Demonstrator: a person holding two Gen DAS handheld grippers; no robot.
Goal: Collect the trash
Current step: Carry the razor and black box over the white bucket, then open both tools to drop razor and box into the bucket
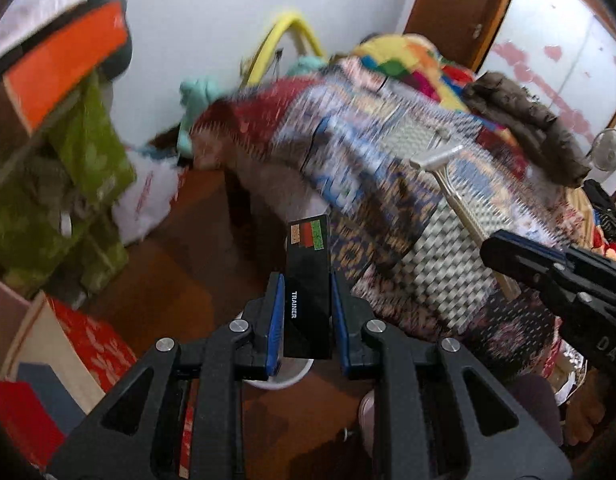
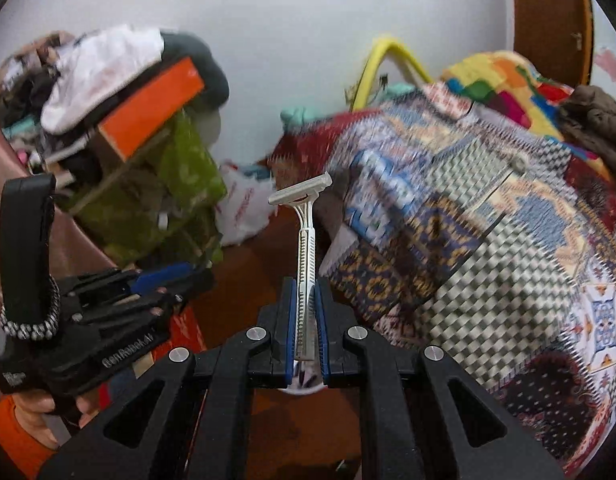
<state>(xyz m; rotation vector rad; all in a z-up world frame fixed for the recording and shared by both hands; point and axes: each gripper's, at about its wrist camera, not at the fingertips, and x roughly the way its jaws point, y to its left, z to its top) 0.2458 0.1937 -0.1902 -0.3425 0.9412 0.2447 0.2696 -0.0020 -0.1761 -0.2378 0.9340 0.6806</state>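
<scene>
My left gripper [image 1: 308,292] is shut on a black box [image 1: 308,264] printed "TRAINER", held upright above the brown floor. My right gripper [image 2: 306,300] is shut on the handle of a white disposable razor [image 2: 306,236], whose head points up. The razor also shows in the left wrist view [image 1: 448,176], with the right gripper [image 1: 548,268] at that view's right edge. The left gripper shows at the left of the right wrist view [image 2: 120,300]. A white round container rim [image 1: 284,380] lies on the floor below the left gripper; it also shows below the right gripper [image 2: 304,386].
A bed with a patterned quilt [image 1: 388,168] fills the right. A cluttered shelf with an orange box [image 1: 68,64] and green cloth [image 1: 88,152] stands at the left. A white plastic bag [image 1: 144,200] lies by the wall. Boxes [image 1: 68,352] sit at lower left.
</scene>
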